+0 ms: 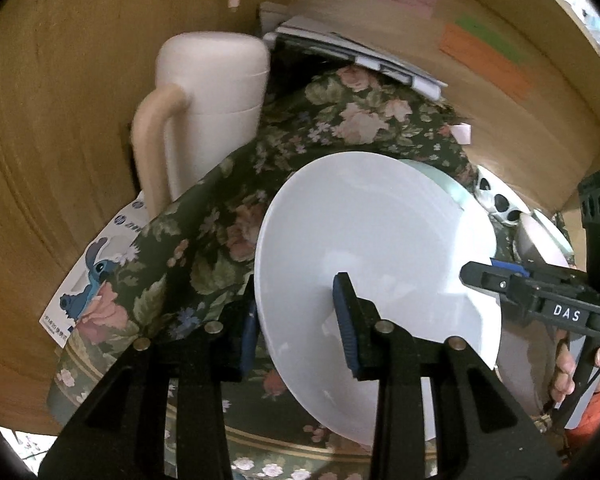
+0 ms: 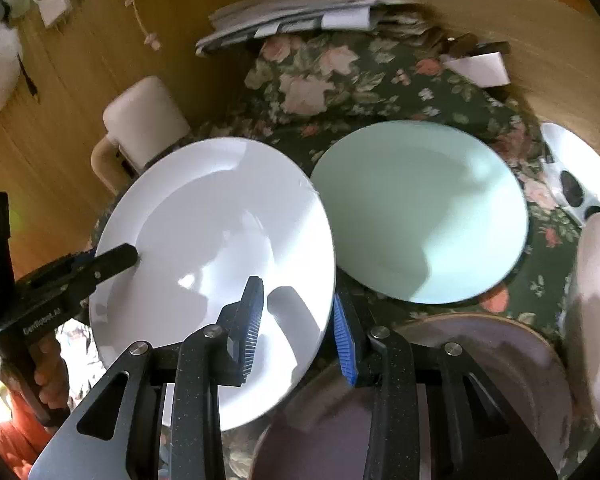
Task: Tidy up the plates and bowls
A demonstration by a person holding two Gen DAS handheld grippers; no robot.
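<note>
Both tools are clamping the white plate (image 2: 216, 256): left tool (image 1: 296, 320) and right tool (image 2: 296, 332) on opposite rims, lifting it tilted above the tabletop (image 2: 380, 80). Advice: keeping both rims level while carrying toward the green plate (image 2: 420, 208).

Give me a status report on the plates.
Both tools, left and right, shut on the white plate's rim, plate tilted off the cloth. Green plate lies beside it. Pink plate below the right tool.
</note>
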